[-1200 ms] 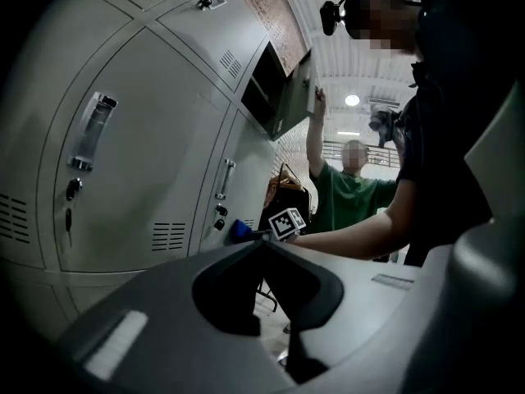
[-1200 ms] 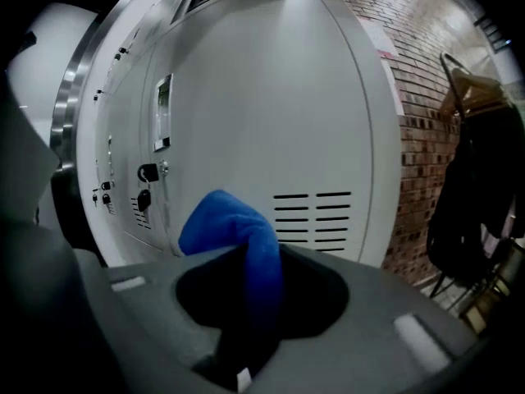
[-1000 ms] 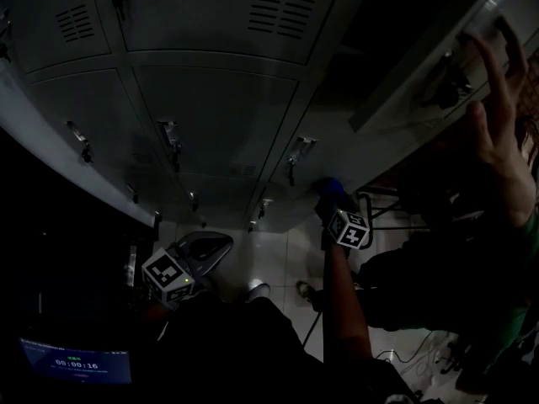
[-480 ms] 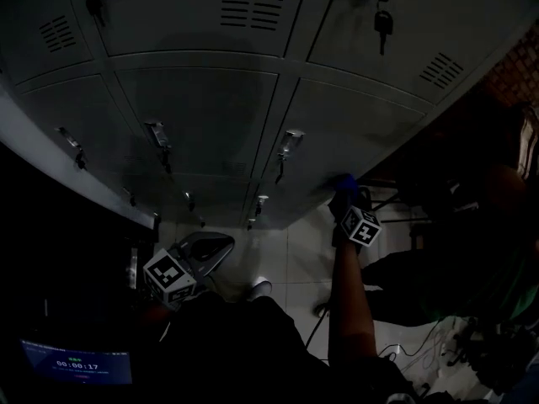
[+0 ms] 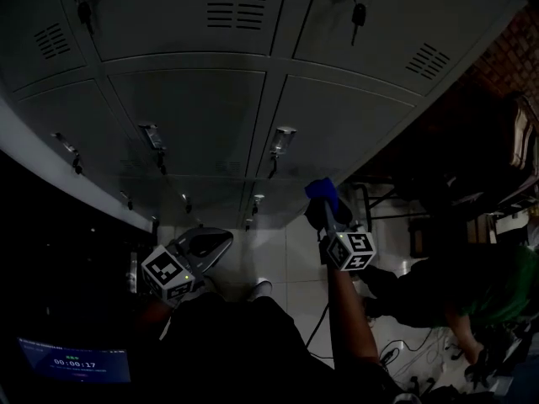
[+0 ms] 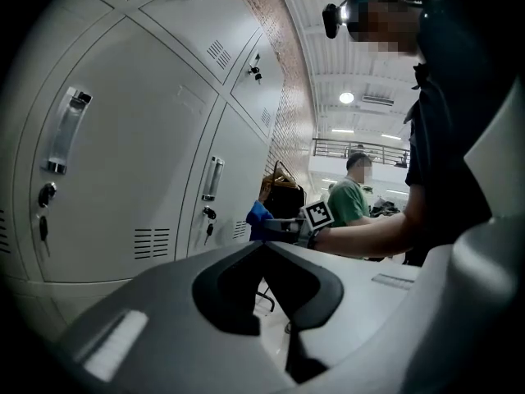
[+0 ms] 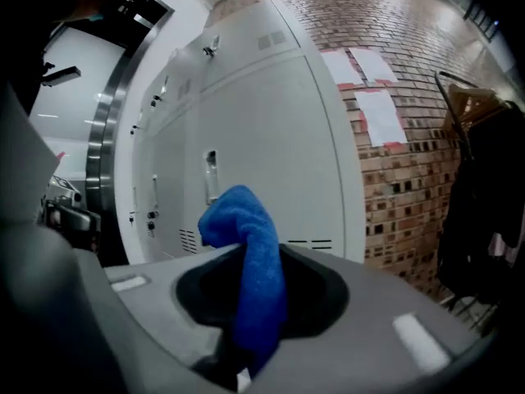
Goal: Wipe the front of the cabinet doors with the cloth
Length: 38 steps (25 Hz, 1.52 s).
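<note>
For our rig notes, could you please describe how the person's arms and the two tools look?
The left tool and the right tool are both smooth grey moulded shells with a black recess round the jaws. Each carries a cube of black-and-white square markers: the left cube, the right cube. The person wears a dark top whose sleeve leaves the right forearm uncovered.

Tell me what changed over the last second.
The other person's hand left the upper right, and the locker door it held open is now shut. The right hand-held gripper hardly moved, still shut on the blue cloth. The left hand-held gripper stayed low, shut and empty.
</note>
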### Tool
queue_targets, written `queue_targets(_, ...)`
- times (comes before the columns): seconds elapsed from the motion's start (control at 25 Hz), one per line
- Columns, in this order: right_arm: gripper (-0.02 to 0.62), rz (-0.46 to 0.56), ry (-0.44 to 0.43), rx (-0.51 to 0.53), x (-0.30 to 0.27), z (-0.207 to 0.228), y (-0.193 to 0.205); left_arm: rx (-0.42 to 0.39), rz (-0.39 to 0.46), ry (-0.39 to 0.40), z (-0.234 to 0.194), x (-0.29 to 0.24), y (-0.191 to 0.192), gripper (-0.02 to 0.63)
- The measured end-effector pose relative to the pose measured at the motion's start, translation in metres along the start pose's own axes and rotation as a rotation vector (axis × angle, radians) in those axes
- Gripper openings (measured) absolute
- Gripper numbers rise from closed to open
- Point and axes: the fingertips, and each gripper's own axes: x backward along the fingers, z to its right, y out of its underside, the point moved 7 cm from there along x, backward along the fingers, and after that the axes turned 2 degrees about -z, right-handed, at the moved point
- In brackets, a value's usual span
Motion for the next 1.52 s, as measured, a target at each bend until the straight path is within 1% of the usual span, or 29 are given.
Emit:
queue_targets(0.16, 0.083, 0.05, -0.126, 0.013, 0.016, -0.049, -0.017, -0.004, 0.005, 0.003, 0.001, 0.001, -0.002, 0.002)
queue_targets(0.28, 0.083, 0.072, -0.211, -0.007, 0.026, -0.083, -0.027, -0.017, 0.013, -0.011, 0.0, 0.003, -0.005, 0.002)
queue_targets(0.44, 0.083, 0.098, -0.307, -0.019, 0.036, -0.121, -0.028, -0.028, 0.028, -0.032, -0.002, 0.008, -0.005, 0.002)
queue_targets(0.6, 0.083, 0.093, -0.406, 0.003, 0.04, -0.154, -0.021, -0.036, 0.05, -0.046, -0.005, 0.013, -0.007, 0.002)
queue_targets(0.76, 0.083, 0.063, -0.477, 0.029, 0.038, -0.174, -0.015, -0.032, 0.052, -0.06, -0.007, 0.017, -0.005, 0.002)
queue_targets(0.88, 0.083, 0.062, -0.507, 0.044, 0.036, -0.181, -0.016, -0.027, 0.052, -0.064, -0.008, 0.019, -0.003, 0.002)
queue_targets(1.0, 0.083, 0.059, -0.519, 0.053, 0.033, -0.184, -0.016, -0.02, 0.049, -0.063, -0.009, 0.021, -0.001, 0.002)
queue_targets(1.52, 0.083, 0.031, -0.525, 0.047, 0.028, -0.184, -0.012, -0.006, 0.042, -0.054, -0.007, 0.02, 0.0, 0.002)
